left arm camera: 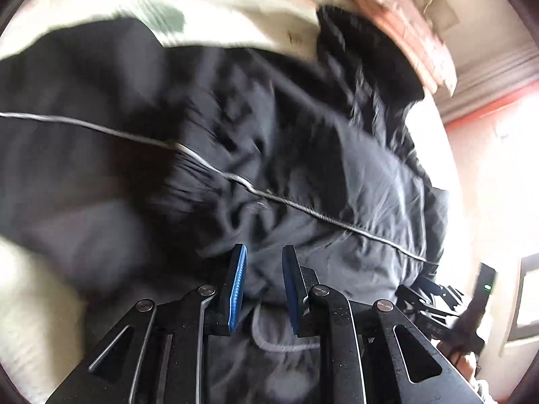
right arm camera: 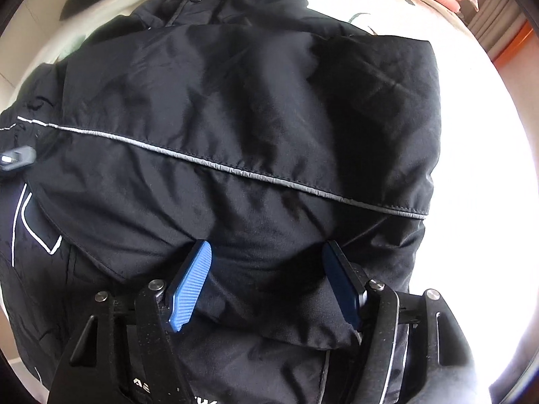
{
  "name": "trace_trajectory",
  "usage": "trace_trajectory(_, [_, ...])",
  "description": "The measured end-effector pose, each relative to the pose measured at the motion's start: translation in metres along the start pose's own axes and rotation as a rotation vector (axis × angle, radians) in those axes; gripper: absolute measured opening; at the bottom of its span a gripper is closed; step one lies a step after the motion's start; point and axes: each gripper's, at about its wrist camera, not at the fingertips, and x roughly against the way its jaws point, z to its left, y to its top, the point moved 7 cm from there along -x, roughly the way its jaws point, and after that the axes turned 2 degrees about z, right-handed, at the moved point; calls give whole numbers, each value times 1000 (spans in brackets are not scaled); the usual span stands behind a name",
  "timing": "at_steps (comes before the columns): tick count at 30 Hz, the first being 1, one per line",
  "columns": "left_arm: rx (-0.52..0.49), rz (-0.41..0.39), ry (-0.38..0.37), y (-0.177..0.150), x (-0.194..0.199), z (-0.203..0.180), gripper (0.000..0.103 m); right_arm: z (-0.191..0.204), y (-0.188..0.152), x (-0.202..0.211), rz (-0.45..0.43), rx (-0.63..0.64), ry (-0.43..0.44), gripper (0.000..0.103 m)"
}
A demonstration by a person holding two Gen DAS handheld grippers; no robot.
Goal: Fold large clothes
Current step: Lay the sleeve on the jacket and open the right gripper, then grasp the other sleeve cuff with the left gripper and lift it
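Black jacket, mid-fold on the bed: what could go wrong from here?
1. The left gripper has only a narrow bunch of jacket fabric between its pads, which could slip out.
2. The right gripper stands wide over the folded panel, so it may grab several layers and undo the fold.

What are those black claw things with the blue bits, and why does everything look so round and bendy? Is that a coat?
Those claws are grabbing tools. A person holds one in each hand, and each has a tiny camera looking along its two fingers. The lens is very wide, so it bends everything round.

One picture comes from the left gripper, the other from the right gripper. The blue bits are soft pads for gripping.

Yes, it is a big black jacket with a thin silver stripe, lying on a pale bed cover. The left gripper is nearly closed with jacket cloth between its pads; the picture is too blurry to say if it pinches. The right one is wide open over a fold.
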Motion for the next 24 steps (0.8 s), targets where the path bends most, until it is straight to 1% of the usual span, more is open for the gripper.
trace_trajectory(1, [8, -23, 18, 1, 13, 9, 24, 1, 3, 1, 6, -1, -2, 71])
trace_trajectory(3, [45, -69, 70, 3, 44, 37, 24, 9, 21, 6, 11, -13, -6, 71])
trace_trajectory(6, [122, -132, 150, 9, 89, 96, 24, 23, 34, 32, -18, -21, -25, 71])
trace_trajectory(7, [151, -160, 180, 12, 107, 122, 24, 22, 37, 43, -31, -21, -30, 70])
trace_trajectory(8, [172, -176, 201, 16, 117, 139, 25, 28, 40, 51, -41, -24, -32, 71])
trace_trajectory(9, [217, -198, 241, 22, 134, 172, 25, 36, 44, 58, -49, -27, -30, 71])
trace_trajectory(10, [247, -208, 258, 27, 142, 191, 27, 44, 47, 63, -52, -31, -24, 71])
trace_trajectory(13, [346, -269, 299, 50, 180, 269, 33, 76, 59, 72, -52, -35, -6, 71])
trace_trajectory(14, [365, -279, 306, 57, 188, 288, 35, 89, 62, 74, -54, -31, -6, 71])
trace_trajectory(17, [441, -303, 294, 86, 198, 351, 35, 125, 66, 68, -51, -8, -9, 71])
trace_trajectory(19, [487, -302, 265, 101, 194, 383, 35, 146, 70, 63, -39, 4, -3, 70])
trace_trajectory(21, [520, -292, 250, 112, 185, 407, 35, 167, 71, 55, -33, 10, -4, 70])
trace_trajectory(23, [548, -276, 210, 120, 175, 425, 36, 183, 72, 53, -31, 17, 0, 70])
trace_trajectory(24, [560, -274, 171, 124, 170, 432, 36, 190, 72, 55, -29, 22, -2, 70])
